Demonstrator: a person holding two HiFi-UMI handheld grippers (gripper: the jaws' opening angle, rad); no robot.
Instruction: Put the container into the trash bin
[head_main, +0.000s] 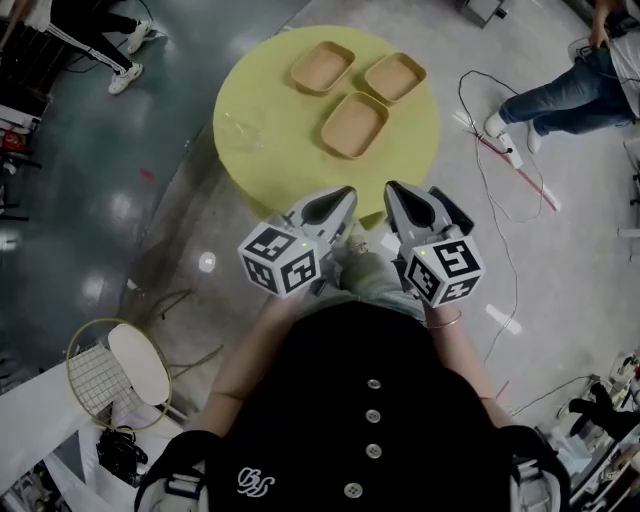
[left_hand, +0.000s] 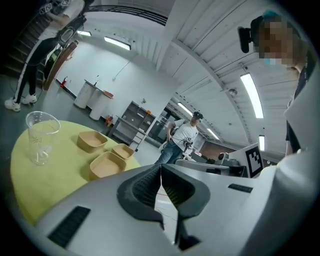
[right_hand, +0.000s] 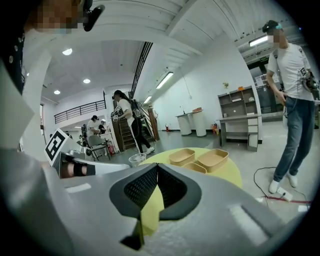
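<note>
Three tan paper containers sit on a round yellow table (head_main: 260, 150): one far left (head_main: 322, 67), one far right (head_main: 395, 77), one nearest me (head_main: 354, 124). A clear plastic cup (head_main: 238, 130) stands at the table's left side. My left gripper (head_main: 348, 193) and right gripper (head_main: 391, 188) hover side by side just short of the table's near edge, both shut and empty. The left gripper view shows the cup (left_hand: 41, 136) and the containers (left_hand: 106, 164) beyond the shut left gripper (left_hand: 160, 167). The right gripper view shows the containers (right_hand: 212, 159) past the shut right gripper (right_hand: 157, 166).
A cable (head_main: 495, 150) trails across the floor right of the table, near a person in jeans (head_main: 570, 90). Another person's legs (head_main: 100, 40) show at top left. A round wire-framed stool (head_main: 115, 370) stands at lower left. White bins (left_hand: 92, 97) stand by the far wall.
</note>
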